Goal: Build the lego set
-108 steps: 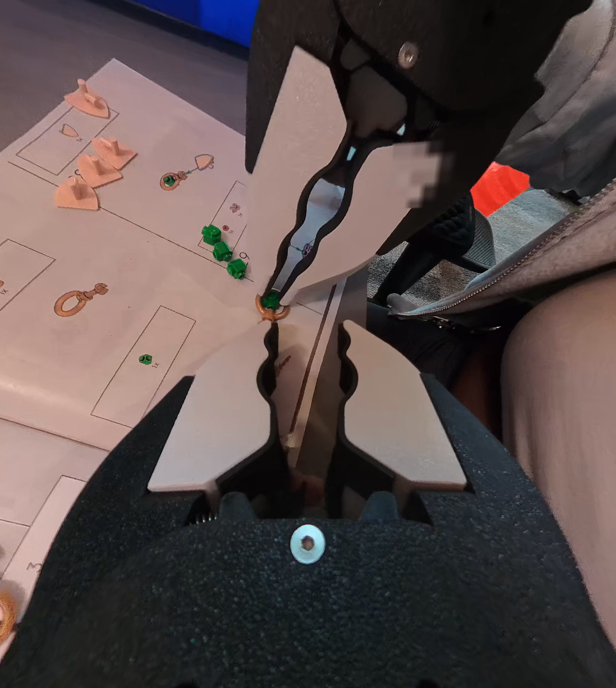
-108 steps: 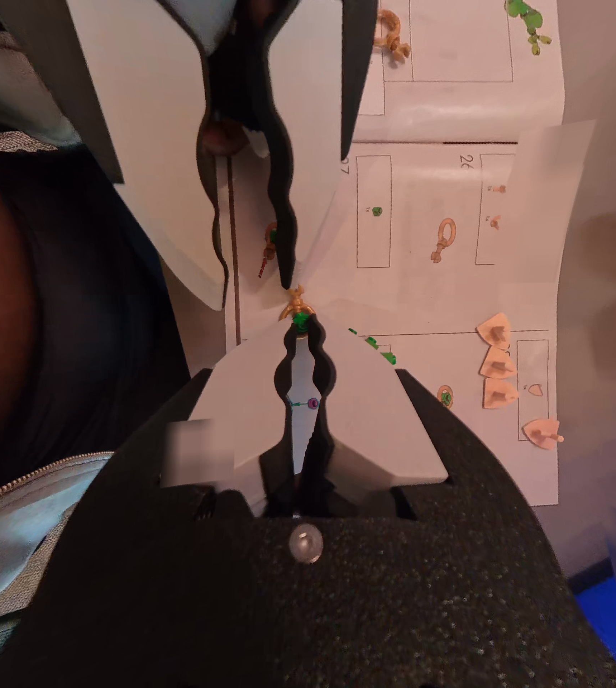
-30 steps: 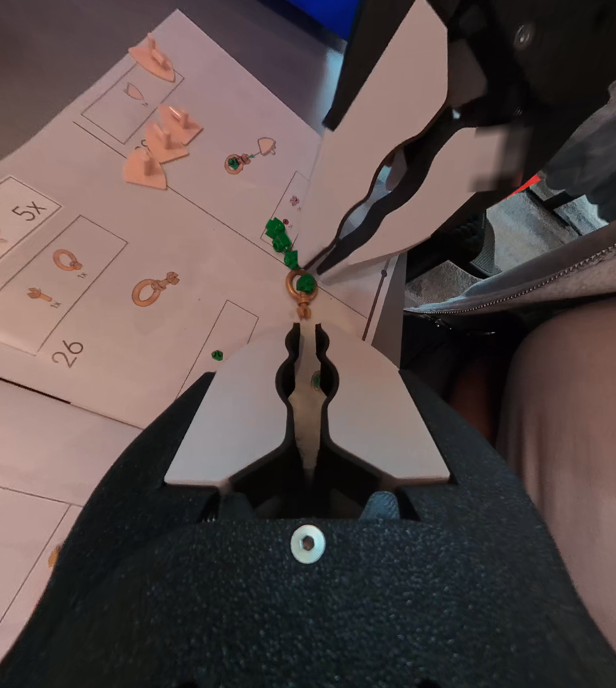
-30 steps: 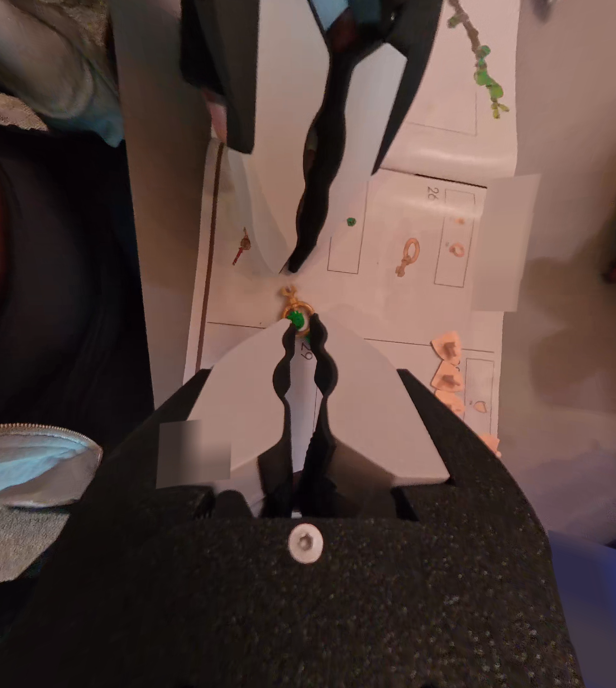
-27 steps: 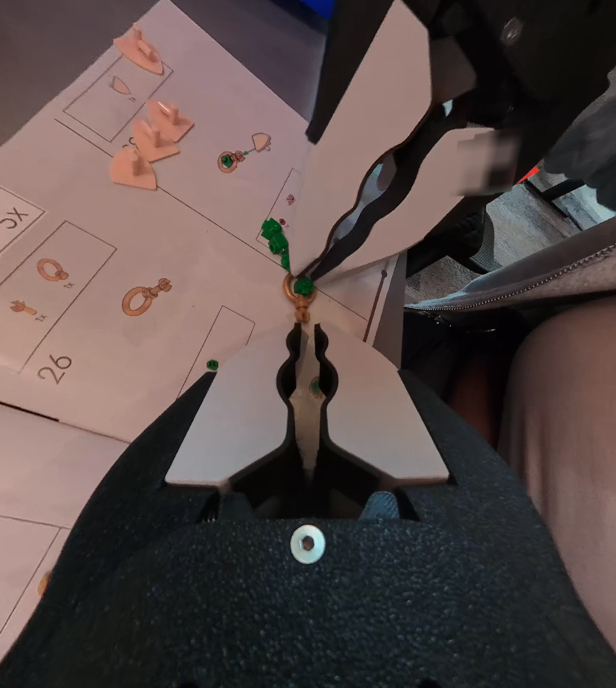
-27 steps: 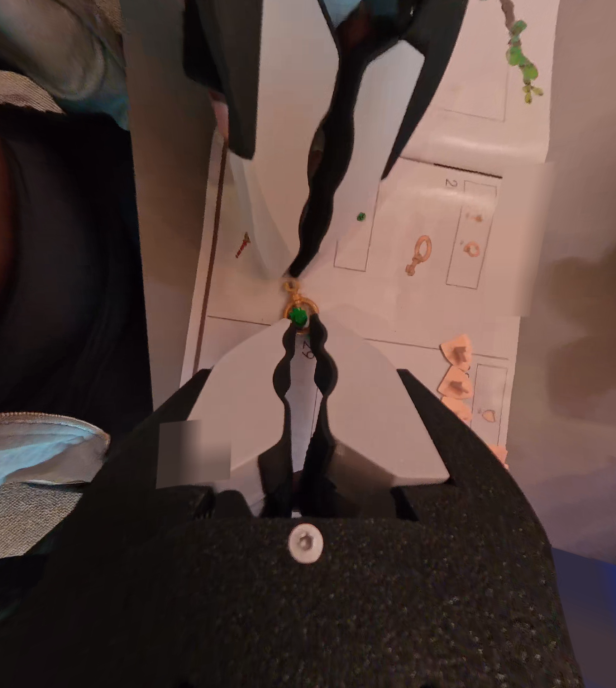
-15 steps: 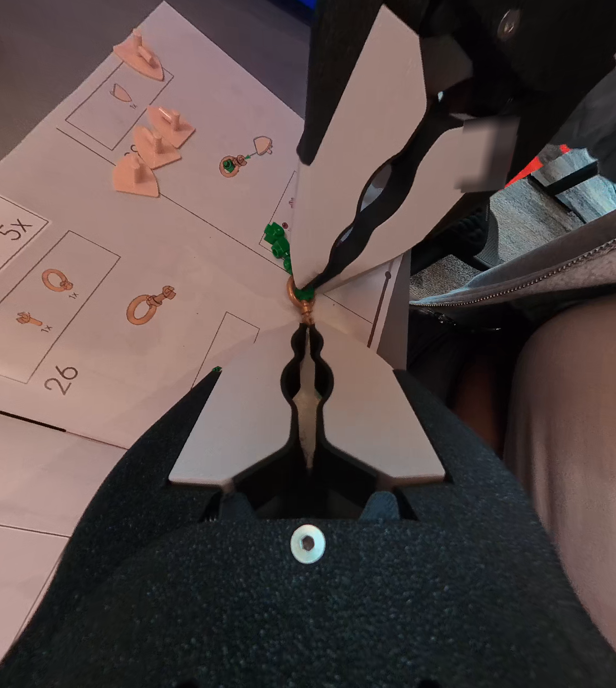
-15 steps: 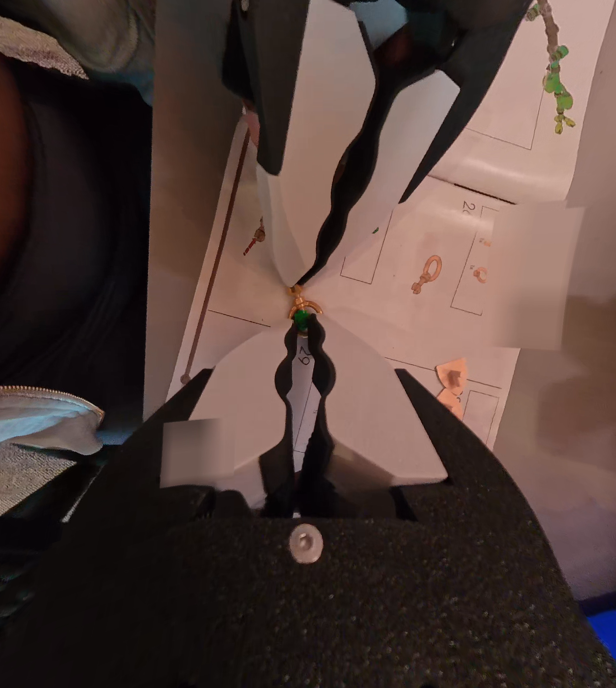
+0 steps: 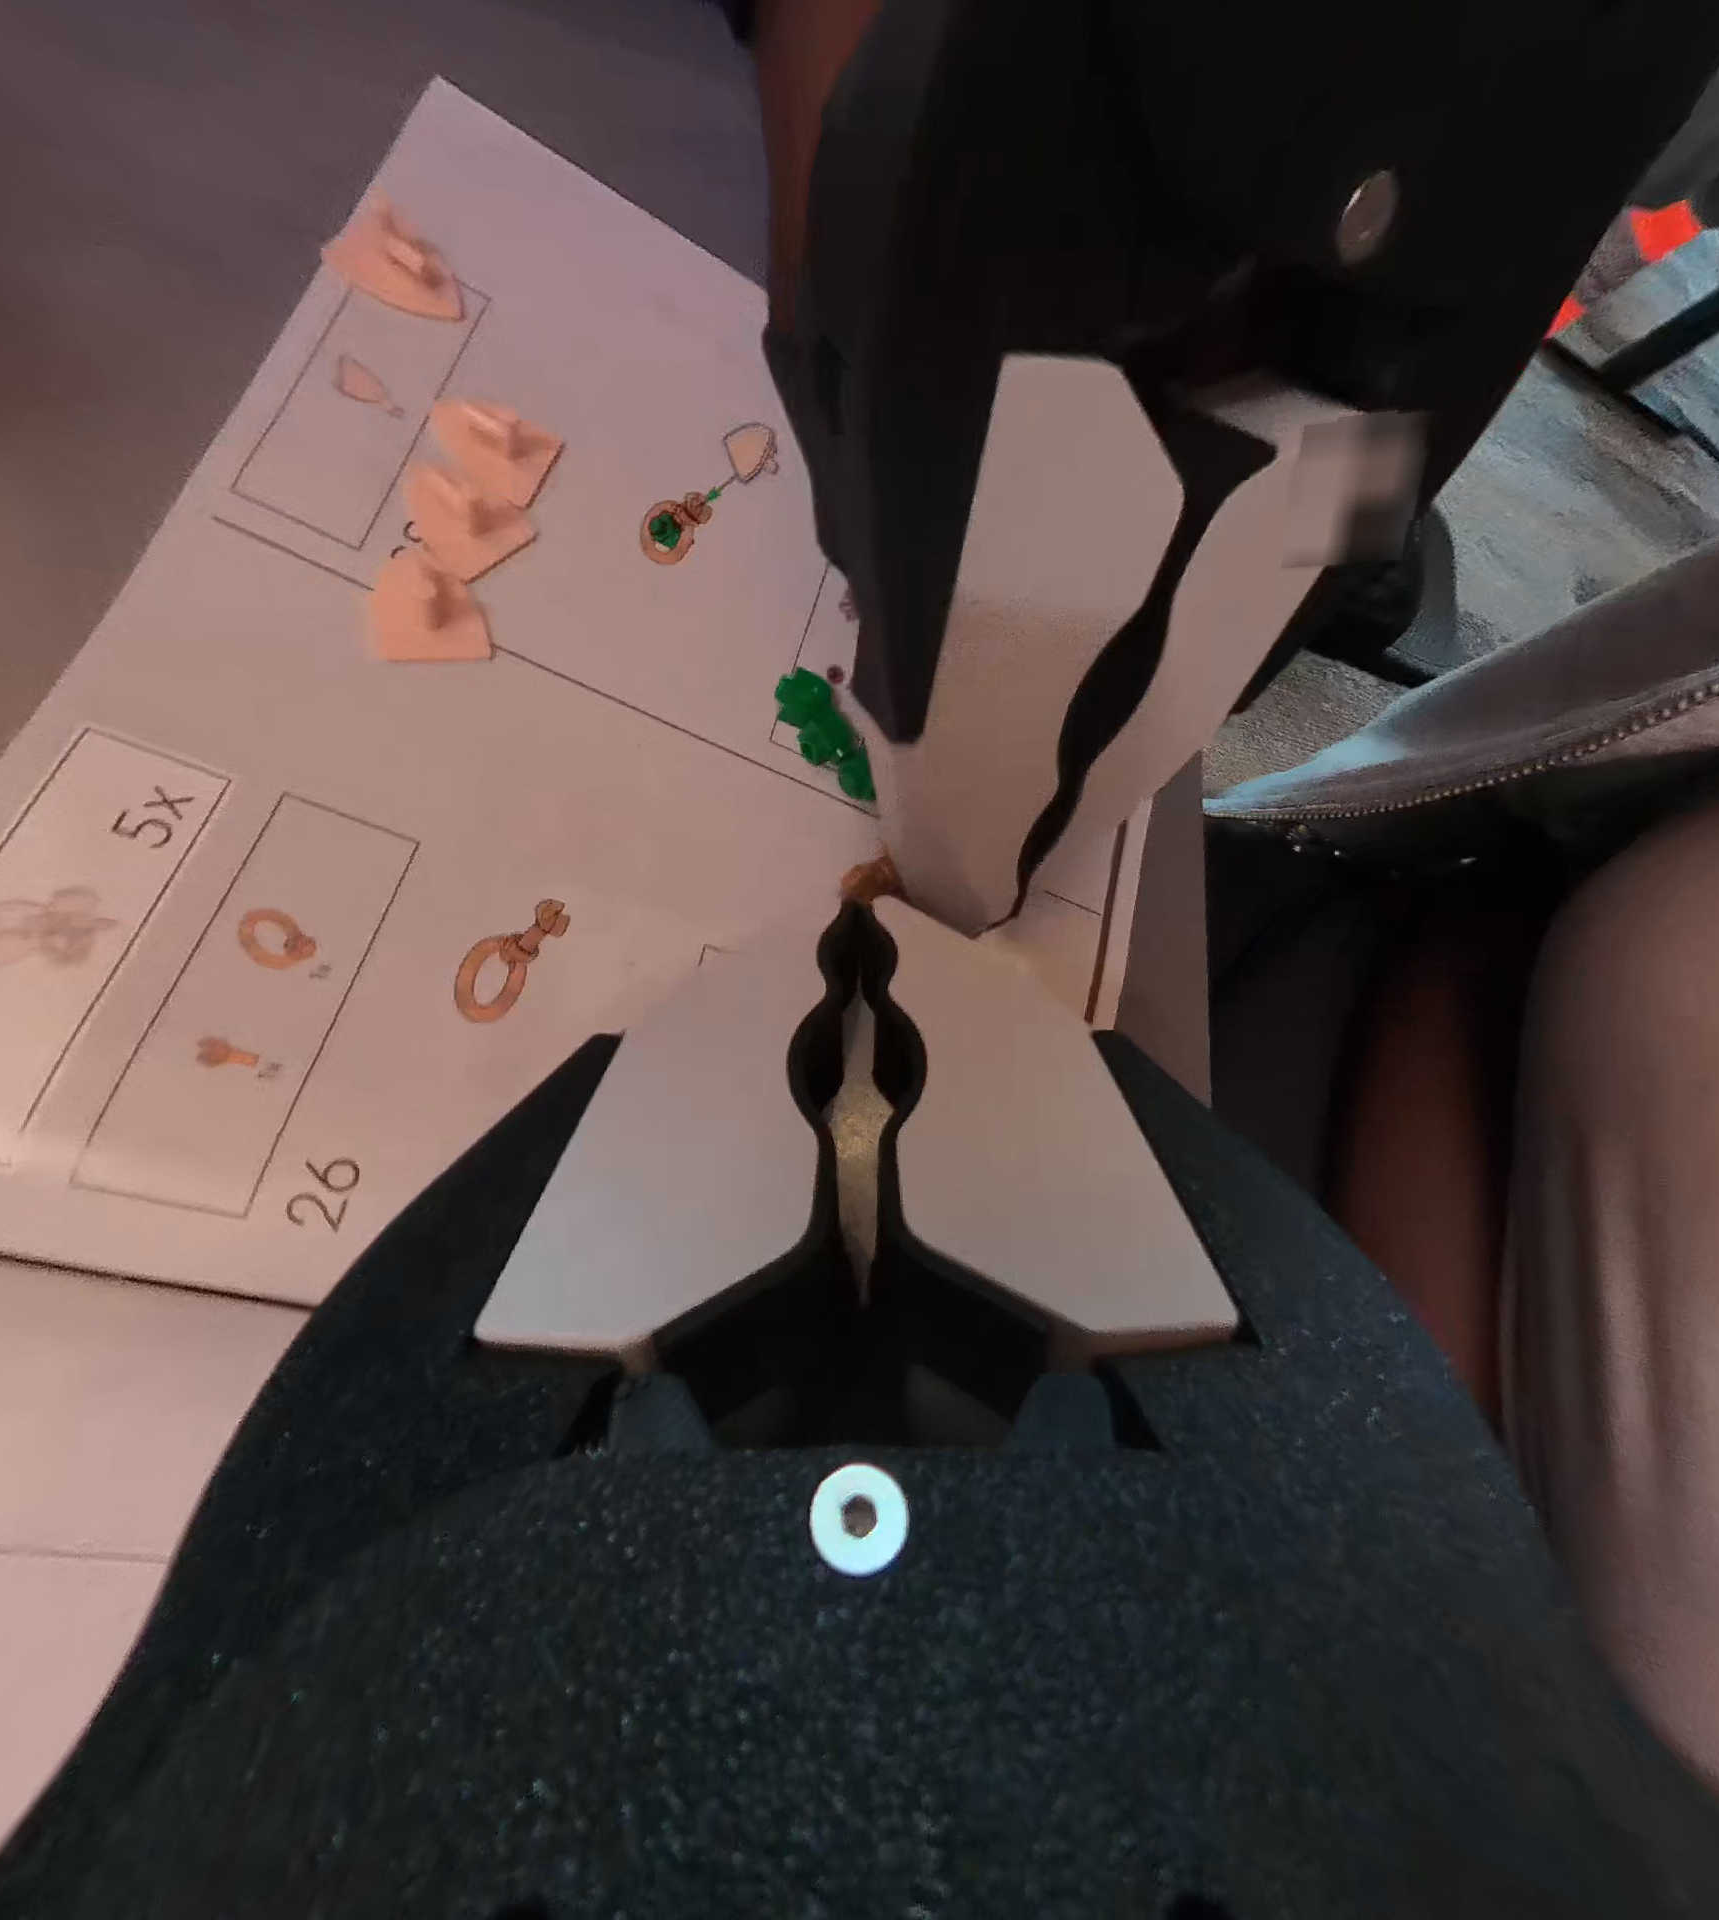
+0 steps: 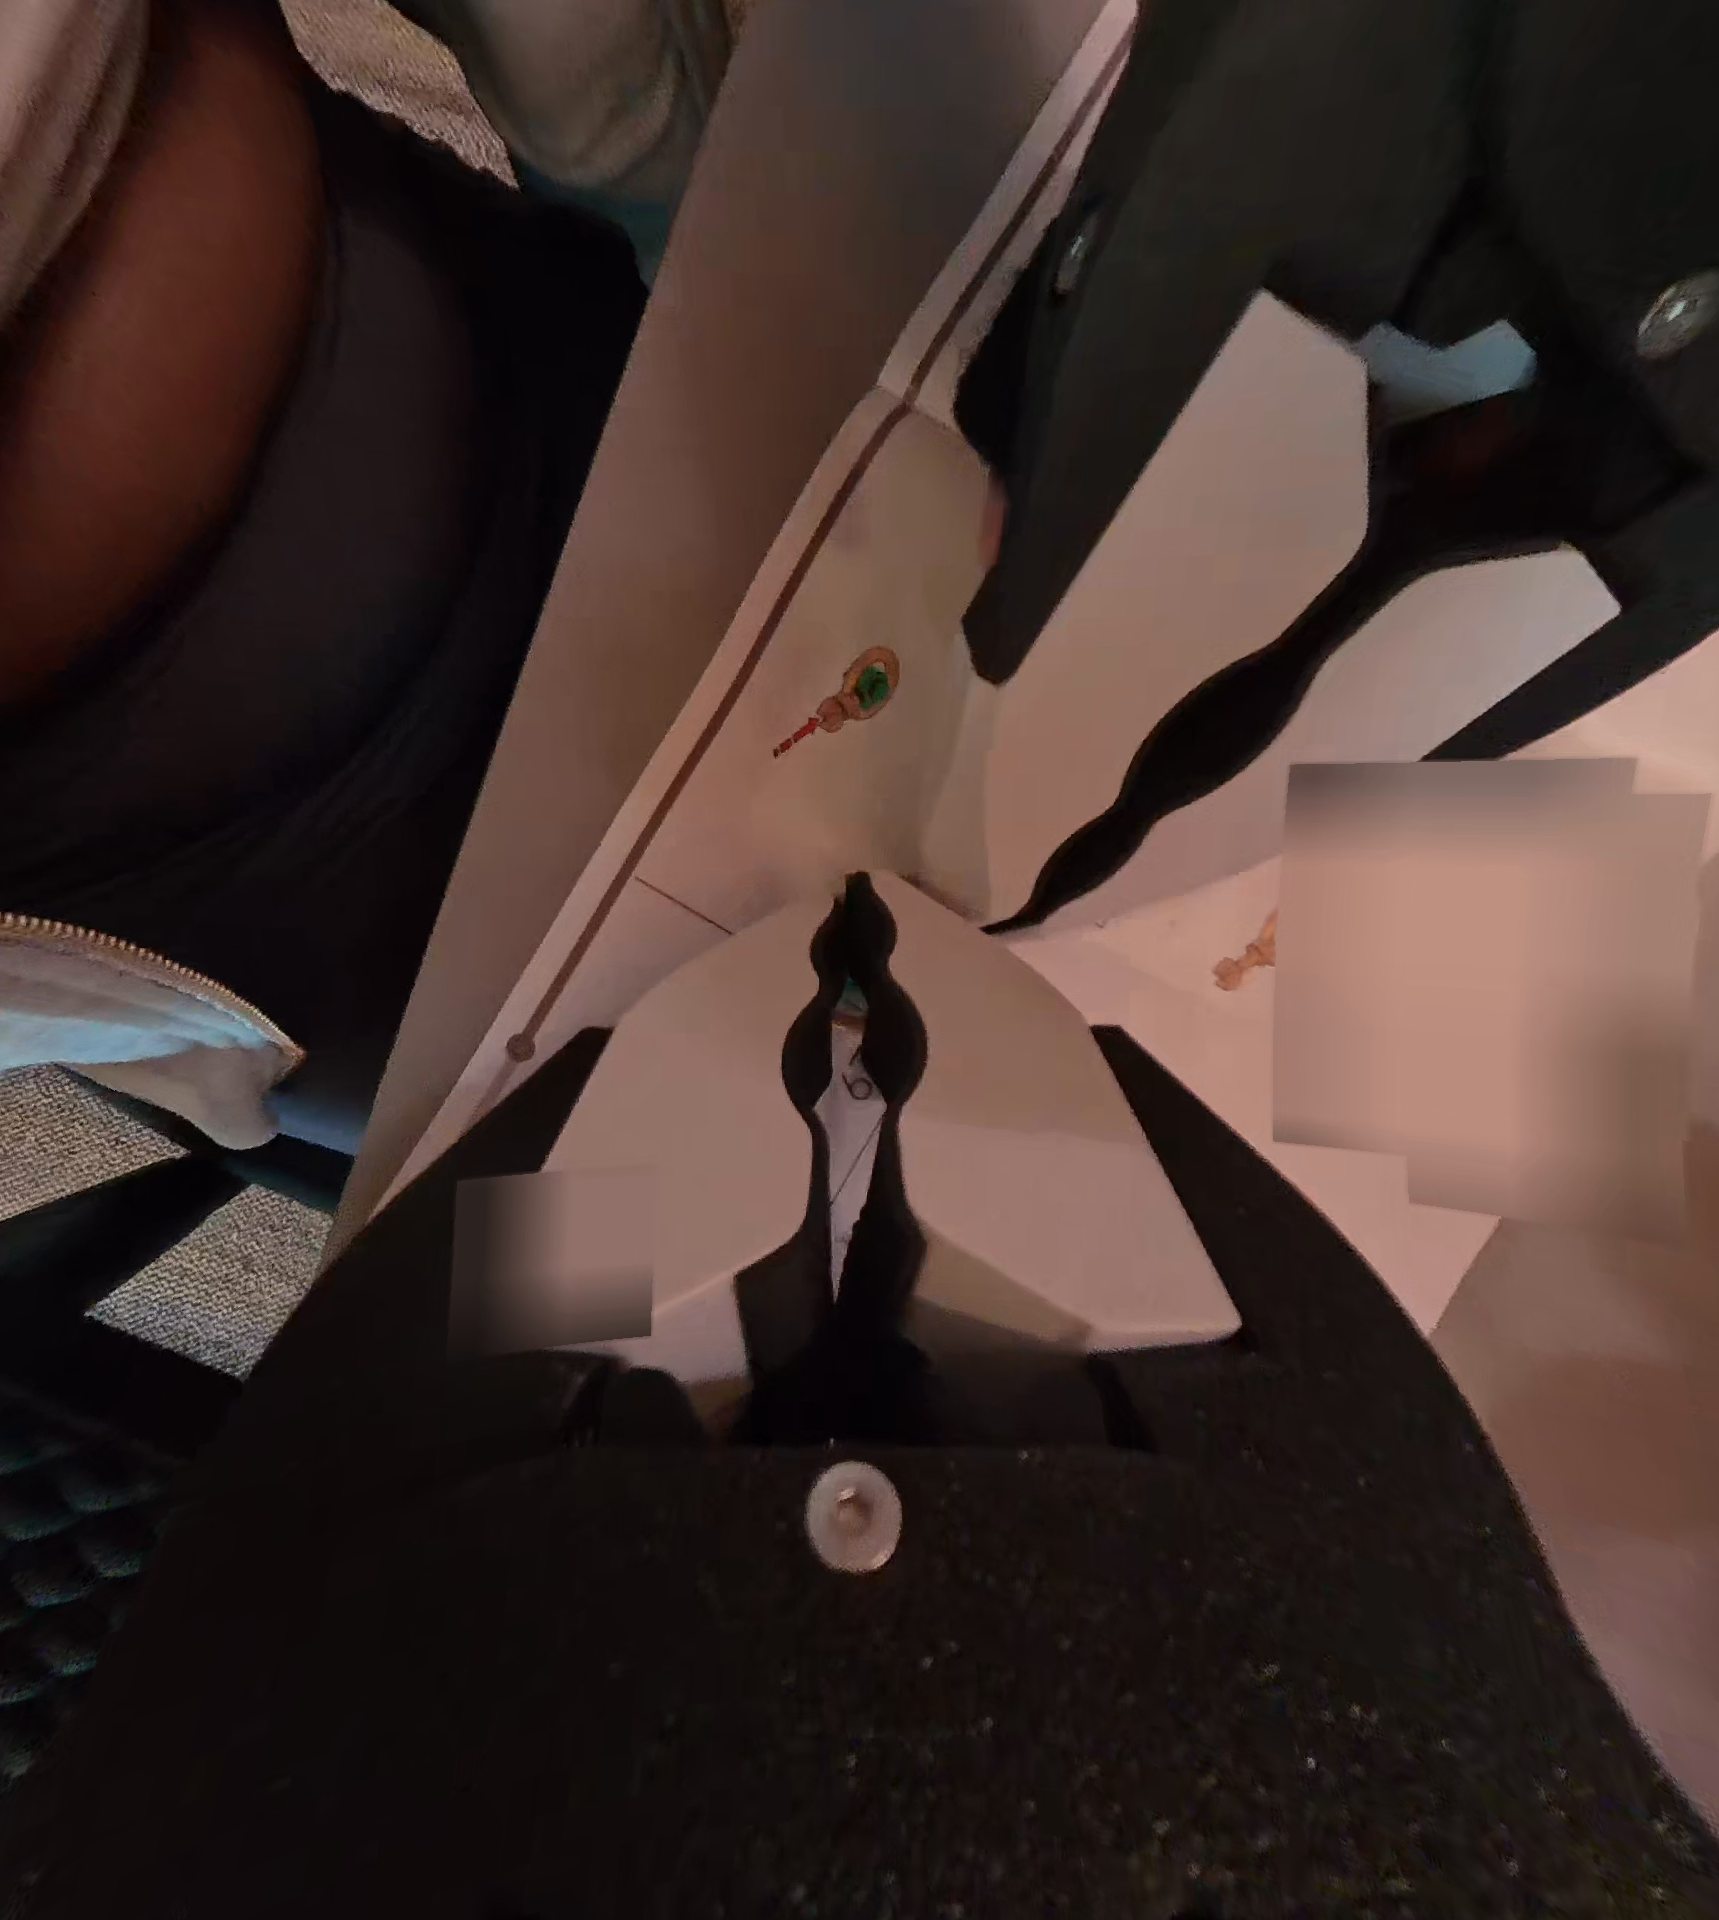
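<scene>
Four peach petal pieces (image 9: 439, 488) at ten o'clock; a cluster of about three green studs (image 9: 819, 727) at twelve; one instruction booklet (image 9: 574, 790); two grippers.

The gold ring piece (image 9: 870, 881) is mostly hidden behind the right gripper (image 9: 1000, 920). Green studs (image 9: 819, 732) are partly covered. Pink petal pieces (image 9: 460, 520) are motion-blurred.

Green studs (image 9: 824, 732) beside right hand-held gripper (image 9: 1000, 920), bare paper (image 9: 616, 831) left
</scene>
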`<state>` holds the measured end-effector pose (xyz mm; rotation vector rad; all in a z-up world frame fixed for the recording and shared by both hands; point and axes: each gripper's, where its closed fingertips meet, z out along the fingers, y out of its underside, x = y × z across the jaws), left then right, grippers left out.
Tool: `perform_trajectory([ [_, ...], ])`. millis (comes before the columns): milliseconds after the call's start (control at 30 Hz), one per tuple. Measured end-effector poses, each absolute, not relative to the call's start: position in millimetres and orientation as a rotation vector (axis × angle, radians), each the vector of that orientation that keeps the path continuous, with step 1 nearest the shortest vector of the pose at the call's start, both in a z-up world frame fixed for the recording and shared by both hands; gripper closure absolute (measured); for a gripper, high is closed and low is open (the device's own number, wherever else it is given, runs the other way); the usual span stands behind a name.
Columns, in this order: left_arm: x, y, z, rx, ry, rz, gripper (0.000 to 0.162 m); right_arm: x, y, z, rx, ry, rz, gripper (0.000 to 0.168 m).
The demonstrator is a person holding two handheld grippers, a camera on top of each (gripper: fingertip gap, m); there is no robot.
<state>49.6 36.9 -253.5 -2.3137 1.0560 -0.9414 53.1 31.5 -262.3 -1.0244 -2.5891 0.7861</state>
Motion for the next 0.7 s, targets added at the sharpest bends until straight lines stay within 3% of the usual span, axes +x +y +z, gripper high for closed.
perform_trajectory([
  [367,48,37,-251,-2.301,1.113,-0.979,0.162,72,58,-245,-1.48,-2.151,0.687,0.155],
  [533,49,43,-251,-2.304,1.171,-0.945,0.162,66,56,-254,-1.362,-2.152,0.608,0.144],
  [700,50,44,-254,-2.309,1.194,-0.983,0.162,65,50,-256,-1.306,-2.343,0.722,0.145],
])
